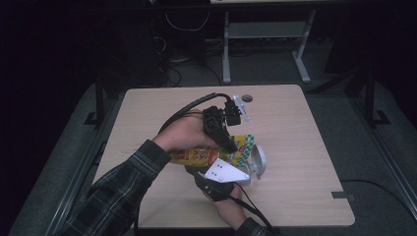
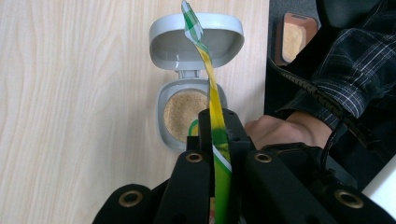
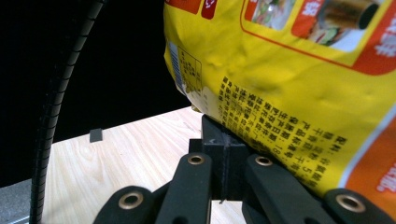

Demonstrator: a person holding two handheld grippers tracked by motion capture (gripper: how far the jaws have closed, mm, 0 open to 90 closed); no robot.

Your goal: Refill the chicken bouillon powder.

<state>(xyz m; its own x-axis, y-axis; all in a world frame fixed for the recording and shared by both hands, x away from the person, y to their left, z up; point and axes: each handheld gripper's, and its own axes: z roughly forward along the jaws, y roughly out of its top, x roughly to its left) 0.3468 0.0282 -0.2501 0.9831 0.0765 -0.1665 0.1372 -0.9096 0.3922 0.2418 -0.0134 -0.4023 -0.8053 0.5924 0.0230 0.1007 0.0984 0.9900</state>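
yellow snack bag (image 1: 204, 155) hangs over the table (image 1: 295, 147), just above the open grey container (image 2: 194, 88) of brown powder. left gripper (image 2: 215, 140) is clamped on the bag's thin top edge; right gripper (image 3: 223, 154) is closed on its lower part beside the container.

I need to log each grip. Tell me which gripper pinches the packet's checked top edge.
The left gripper: its jaws clamp the yellow packet at the thin green-checked seal above the open grey container. The right gripper holds the packet's printed bottom corner.
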